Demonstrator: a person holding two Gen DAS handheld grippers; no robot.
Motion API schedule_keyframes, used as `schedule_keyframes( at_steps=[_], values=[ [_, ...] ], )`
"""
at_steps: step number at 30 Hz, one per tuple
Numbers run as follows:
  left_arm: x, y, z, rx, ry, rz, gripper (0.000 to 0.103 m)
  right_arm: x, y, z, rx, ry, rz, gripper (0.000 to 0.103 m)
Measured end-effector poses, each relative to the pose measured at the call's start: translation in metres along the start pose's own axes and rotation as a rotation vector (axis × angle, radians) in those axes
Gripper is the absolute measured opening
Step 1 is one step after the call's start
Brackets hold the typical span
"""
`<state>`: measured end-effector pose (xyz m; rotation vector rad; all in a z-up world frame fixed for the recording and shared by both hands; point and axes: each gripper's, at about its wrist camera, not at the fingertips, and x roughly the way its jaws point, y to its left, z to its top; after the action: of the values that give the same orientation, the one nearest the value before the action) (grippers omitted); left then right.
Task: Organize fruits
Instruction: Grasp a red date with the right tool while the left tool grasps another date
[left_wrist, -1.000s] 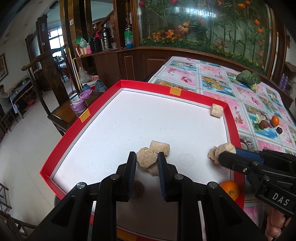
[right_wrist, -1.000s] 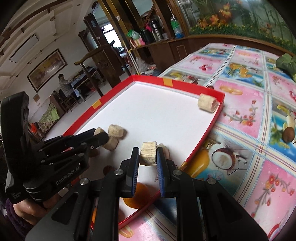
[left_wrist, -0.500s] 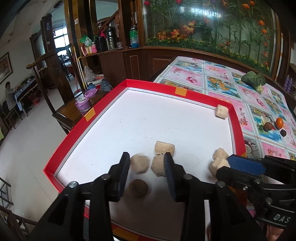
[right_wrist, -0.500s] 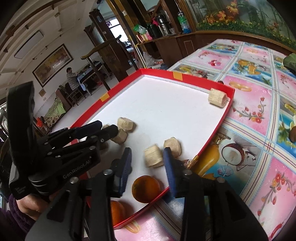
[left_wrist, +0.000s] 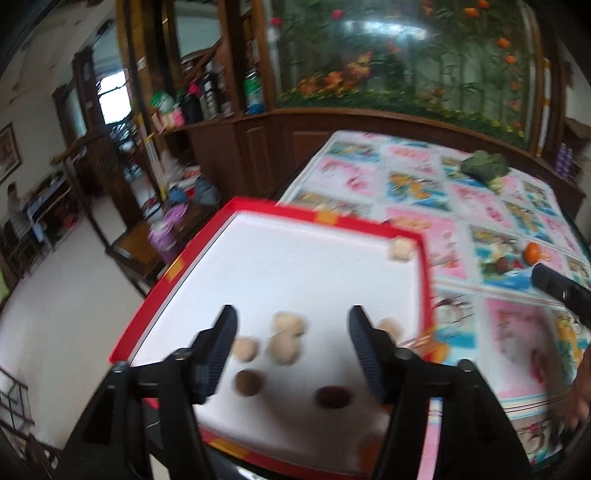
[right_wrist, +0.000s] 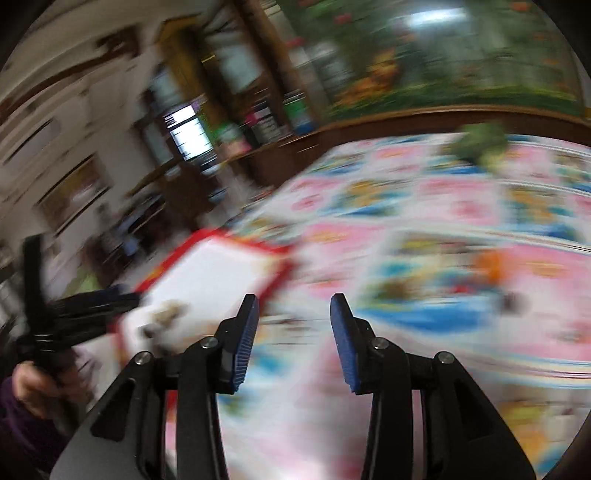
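A red-rimmed white tray (left_wrist: 376, 224) lies at the table's left end. Several tan fruit chunks (left_wrist: 286, 334) and two dark round fruits (left_wrist: 248, 382) rest near its front; one more chunk (left_wrist: 400, 249) sits in its far right corner. My left gripper (left_wrist: 291, 343) hangs open above the front chunks, holding nothing. An orange (left_wrist: 532, 253) and a dark fruit (left_wrist: 502, 264) lie on the tablecloth to the right. The right wrist view is heavily blurred: my right gripper (right_wrist: 293, 338) is open and empty over the tablecloth, with the tray (right_wrist: 275, 254) off to its left.
A pink and blue patterned tablecloth (left_wrist: 424, 188) covers the table. A green leafy bundle (left_wrist: 484, 166) lies at its far side. A wooden cabinet (left_wrist: 258, 147) with bottles runs behind. The right gripper's tip (left_wrist: 557, 288) enters from the right. A hand (right_wrist: 29, 387) holds the left gripper.
Both grippers let go of their tan chunks, opened wide and pulled back from the tray. The right gripper has swung quickly to the right, over the tablecloth.
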<state>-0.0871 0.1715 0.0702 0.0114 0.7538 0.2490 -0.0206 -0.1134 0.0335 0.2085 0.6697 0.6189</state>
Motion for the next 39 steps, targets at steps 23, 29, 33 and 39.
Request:
schedule_keyframes(
  at_steps=[23,29,33,39],
  values=[
    [0.007,-0.030,0.010,0.058,0.012,-0.024,0.069,-0.053,-0.123,0.011,0.306,-0.016,-0.247,0.042],
    [0.010,-0.069,0.016,0.124,0.023,-0.108,0.069,-0.049,-0.124,0.011,0.304,0.005,-0.241,0.042],
    [0.013,-0.098,0.017,0.195,0.042,-0.178,0.069,-0.047,-0.125,0.009,0.313,0.014,-0.237,0.042],
    [0.038,-0.092,0.059,0.249,0.059,-0.137,0.069,-0.029,-0.111,0.010,0.229,0.058,-0.223,0.042]
  ],
)
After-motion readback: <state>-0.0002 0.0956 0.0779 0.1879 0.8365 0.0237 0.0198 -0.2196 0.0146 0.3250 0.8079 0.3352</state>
